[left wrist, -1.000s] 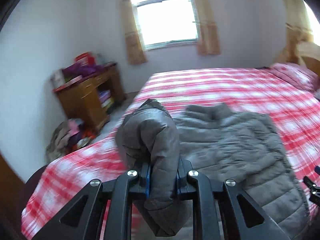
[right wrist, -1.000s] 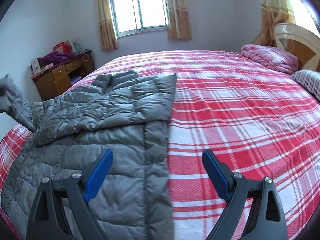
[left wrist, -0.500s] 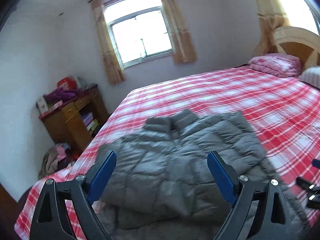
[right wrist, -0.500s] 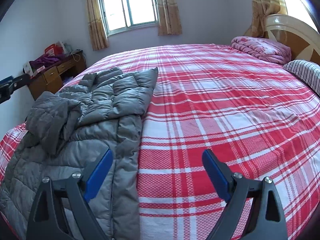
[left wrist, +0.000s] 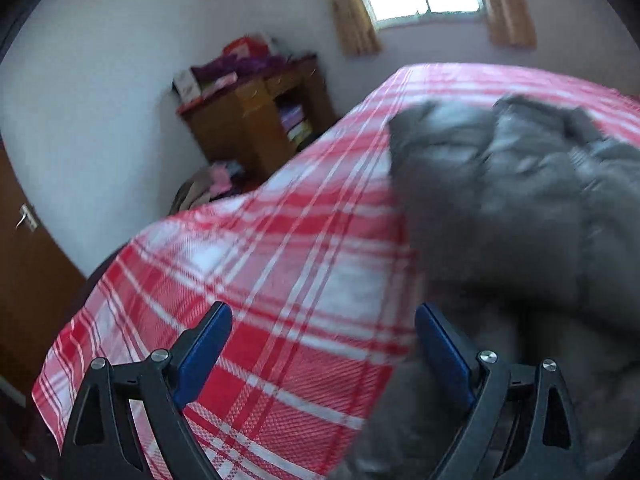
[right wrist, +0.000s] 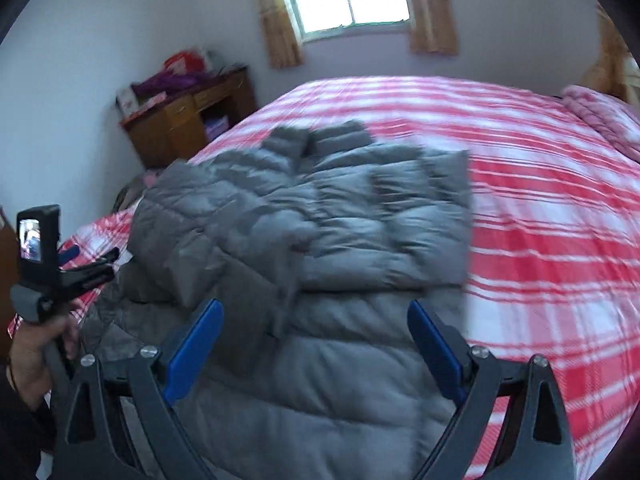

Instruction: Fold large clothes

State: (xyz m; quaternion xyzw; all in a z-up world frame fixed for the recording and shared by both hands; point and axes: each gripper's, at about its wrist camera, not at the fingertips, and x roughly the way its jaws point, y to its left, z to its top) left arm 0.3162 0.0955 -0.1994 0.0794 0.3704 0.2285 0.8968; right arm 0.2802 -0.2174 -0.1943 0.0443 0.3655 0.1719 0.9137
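Note:
A grey quilted puffer jacket (right wrist: 320,240) lies on the red and white plaid bed (right wrist: 540,220), both sleeves folded in over its body. It also shows in the left wrist view (left wrist: 520,208), blurred. My right gripper (right wrist: 314,348) is open and empty over the jacket's lower half. My left gripper (left wrist: 322,344) is open and empty over the bed beside the jacket's left edge. It also shows in the right wrist view (right wrist: 86,260), held in a hand at the left.
A wooden desk (right wrist: 188,116) piled with things stands against the wall left of the bed. Clothes lie on the floor beside it (left wrist: 208,188). A pink folded blanket (right wrist: 600,116) lies at the head of the bed. A brown door (left wrist: 28,264) is at the left.
My left gripper let go of the left sleeve, which now lies folded over the jacket, then swung down and left toward the bed's corner. My right gripper moved left over the jacket.

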